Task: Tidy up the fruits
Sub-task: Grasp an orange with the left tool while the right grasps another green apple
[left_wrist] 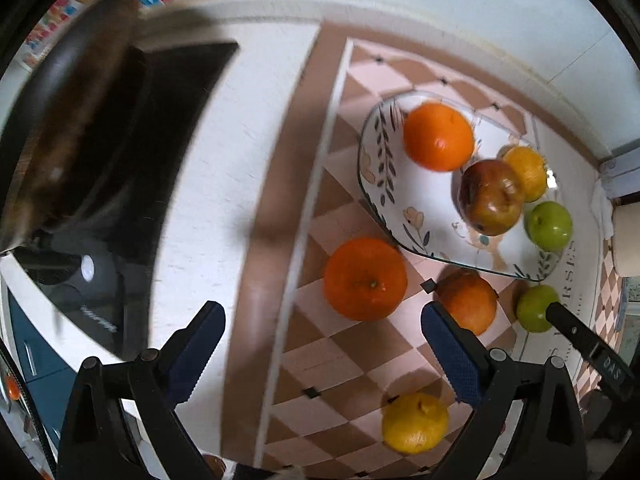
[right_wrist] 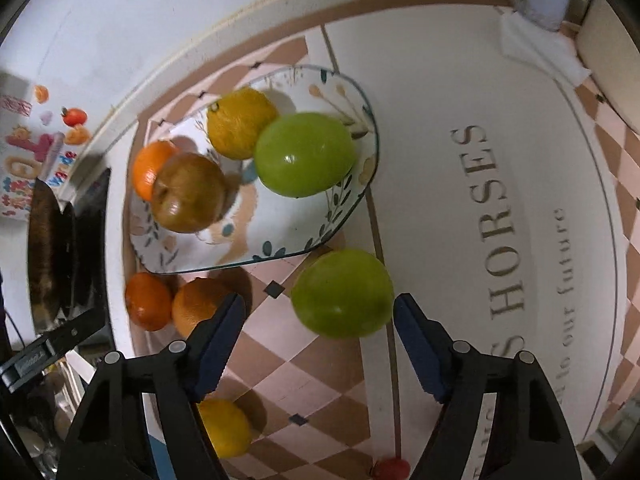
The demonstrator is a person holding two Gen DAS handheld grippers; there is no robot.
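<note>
A glass plate with leaf print (left_wrist: 378, 160) (right_wrist: 352, 200) holds an orange (left_wrist: 438, 136), a brown-red apple (left_wrist: 492, 198) (right_wrist: 188, 192), a yellow citrus (left_wrist: 528, 172) (right_wrist: 240, 122) and a green apple (left_wrist: 548, 224) (right_wrist: 304, 154). On the cloth beside it lie two oranges (left_wrist: 364, 278) (left_wrist: 468, 300), a green apple (left_wrist: 536, 308) (right_wrist: 342, 294) and a lemon (left_wrist: 414, 422) (right_wrist: 226, 426). My left gripper (left_wrist: 322, 316) is open above the nearer orange. My right gripper (right_wrist: 320, 306) is open with the loose green apple just ahead between its fingers.
A dark pan (left_wrist: 60, 132) stands on a black hob (left_wrist: 168, 120) at the left. The checked cloth (right_wrist: 500, 200) carries printed lettering. A small red fruit (right_wrist: 390, 468) lies at the near edge. A wall (left_wrist: 440, 8) runs behind the plate.
</note>
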